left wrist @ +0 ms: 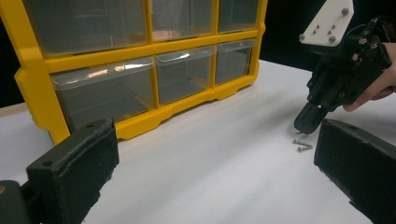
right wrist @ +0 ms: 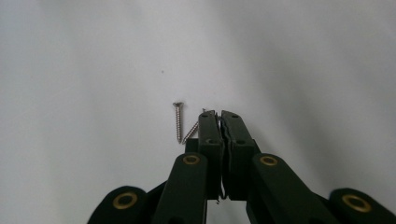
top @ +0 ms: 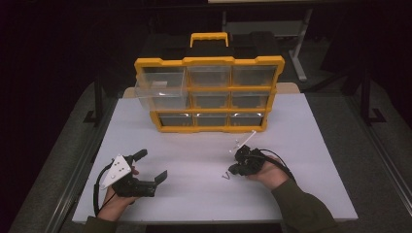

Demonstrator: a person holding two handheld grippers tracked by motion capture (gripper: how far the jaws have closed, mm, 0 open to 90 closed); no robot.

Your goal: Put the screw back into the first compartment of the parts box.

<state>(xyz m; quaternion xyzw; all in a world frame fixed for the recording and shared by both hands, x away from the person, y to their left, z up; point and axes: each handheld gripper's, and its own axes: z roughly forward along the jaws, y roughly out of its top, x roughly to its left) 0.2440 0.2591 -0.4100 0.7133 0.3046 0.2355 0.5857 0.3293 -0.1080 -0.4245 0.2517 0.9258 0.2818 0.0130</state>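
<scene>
Right gripper (right wrist: 220, 114): jaws together, tips down on the white table (top: 194, 194), whether pinching anything impossible to tell. Just off its left jaw, two screws: a slanted screw (right wrist: 190, 132) touching that jaw, an upright screw (right wrist: 178, 122) lying beside it, long axis running along the jaws, head away. Left gripper (top: 153, 167): jaws wide apart, empty, well apart from both screws. Farther back, a yellow drawer organizer (top: 209, 60), upper-left drawer (top: 160, 87) pulled out.

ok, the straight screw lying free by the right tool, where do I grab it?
Mid-shank, from straight above, jaws across its length: the screw lies flat on the table, head at the far end, so only the shank's sides are free. A slanted second screw lies close; open narrowly.
</scene>
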